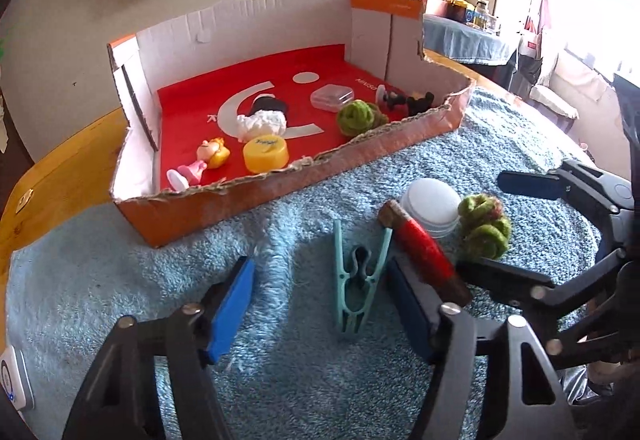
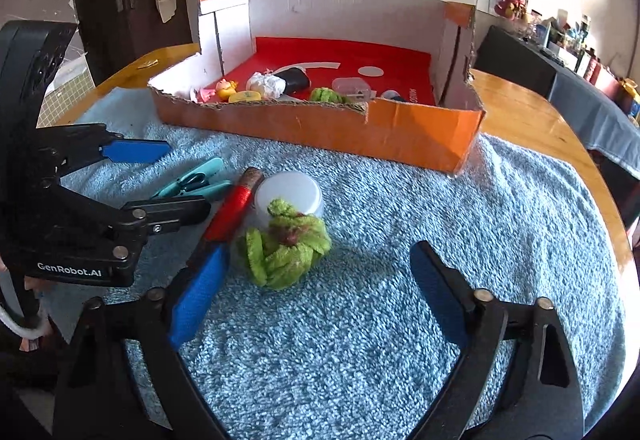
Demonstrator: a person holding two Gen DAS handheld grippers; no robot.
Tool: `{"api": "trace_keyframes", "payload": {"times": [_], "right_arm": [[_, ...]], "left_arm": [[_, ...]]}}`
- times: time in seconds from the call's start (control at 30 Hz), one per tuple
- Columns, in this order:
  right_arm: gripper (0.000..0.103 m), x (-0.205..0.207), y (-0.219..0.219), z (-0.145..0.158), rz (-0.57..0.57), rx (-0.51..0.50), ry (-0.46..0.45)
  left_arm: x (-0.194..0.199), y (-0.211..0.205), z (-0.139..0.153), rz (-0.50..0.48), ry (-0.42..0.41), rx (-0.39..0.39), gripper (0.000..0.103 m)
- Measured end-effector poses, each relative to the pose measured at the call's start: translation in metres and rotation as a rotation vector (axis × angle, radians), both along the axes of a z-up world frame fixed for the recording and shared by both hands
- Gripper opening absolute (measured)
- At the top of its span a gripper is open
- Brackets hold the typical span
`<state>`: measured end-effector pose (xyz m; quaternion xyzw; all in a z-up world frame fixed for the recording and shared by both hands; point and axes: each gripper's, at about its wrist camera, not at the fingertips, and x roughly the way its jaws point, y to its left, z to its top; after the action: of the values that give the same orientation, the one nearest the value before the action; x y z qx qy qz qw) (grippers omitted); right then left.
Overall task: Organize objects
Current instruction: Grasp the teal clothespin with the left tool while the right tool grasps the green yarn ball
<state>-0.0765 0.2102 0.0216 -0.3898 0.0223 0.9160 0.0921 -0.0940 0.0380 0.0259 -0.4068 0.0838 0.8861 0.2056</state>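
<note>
On the blue towel (image 1: 460, 152) a teal clothespin (image 1: 356, 280) lies between the blue pads of my left gripper (image 1: 320, 280); the pads stand apart from it, so it is open. Beside the pin lie a red thread-wrapped stick (image 1: 420, 248) and a white round lid (image 1: 432, 206). A green yarn bundle (image 2: 284, 252) rests against the lid (image 2: 290, 194), between the wide-set pads of my right gripper (image 2: 320, 260), which is open and touches nothing. In the right wrist view the left gripper (image 2: 188, 178) straddles the clothespin (image 2: 196, 180).
An orange cardboard box (image 1: 280, 196) with a red floor stands behind, holding a yellow cap (image 1: 266, 154), a small doll (image 1: 204, 160), a white crumpled piece (image 1: 262, 124), a clear case (image 1: 332, 96), a green yarn ball (image 1: 358, 116) and a black toy (image 1: 416, 102). The wooden table edge (image 2: 532, 120) runs right.
</note>
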Motion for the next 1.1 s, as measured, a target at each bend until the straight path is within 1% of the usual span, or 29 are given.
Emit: {"api": "trace_keyframes", "payload": {"times": [0.03,0.1,0.13,0.17,0.2,0.27,0.33,0.37,0.5,0.6,0.8,0.93,1.1], "right_arm": [[0.083,-0.001,-0.001,0.0,0.005,0.003,-0.001],[0.075,-0.003,-0.003,0.0,0.022,0.005,0.002],[0.067,-0.004,-0.004,0.0,0.027,0.003,0.003],[0.062,-0.005,-0.005,-0.001,0.034,-0.003,0.002],[0.06,-0.005,-0.005,-0.001,0.041,-0.011,0.002],[0.051,-0.004,-0.006,-0.002,0.046,-0.009,0.012],[0.044,-0.003,-0.006,-0.001,0.054,-0.024,0.02],[0.043,-0.002,-0.005,-0.001,0.055,-0.042,0.024],[0.041,0.0,-0.004,0.002,0.05,-0.052,0.036],[0.041,0.001,-0.004,0.006,0.049,-0.048,0.048],[0.041,0.004,-0.004,0.018,0.049,-0.039,0.08],[0.041,0.004,-0.002,0.026,0.051,-0.048,0.097],[0.041,0.003,-0.002,0.037,0.055,-0.034,0.115]], "left_arm": [[0.001,0.0,0.0,-0.002,-0.002,0.012,0.064],[0.003,0.002,0.0,-0.006,0.008,0.016,0.052],[0.004,0.003,0.0,-0.008,0.016,0.009,0.05],[0.005,0.004,0.0,-0.014,0.023,0.006,0.044],[0.007,0.004,0.0,-0.021,0.029,0.011,0.035],[0.009,0.004,0.001,-0.027,0.03,0.019,0.031],[0.01,0.003,0.002,-0.027,0.037,0.019,0.029],[0.011,0.004,0.003,-0.029,0.045,0.018,0.027],[0.015,0.003,0.008,-0.032,0.053,0.029,0.027],[0.017,-0.001,0.013,-0.029,0.05,0.05,0.027],[0.022,-0.008,0.028,-0.025,0.076,0.075,0.027],[0.026,-0.011,0.038,-0.021,0.097,0.082,0.027],[0.027,-0.015,0.048,-0.013,0.113,0.089,0.027]]}}
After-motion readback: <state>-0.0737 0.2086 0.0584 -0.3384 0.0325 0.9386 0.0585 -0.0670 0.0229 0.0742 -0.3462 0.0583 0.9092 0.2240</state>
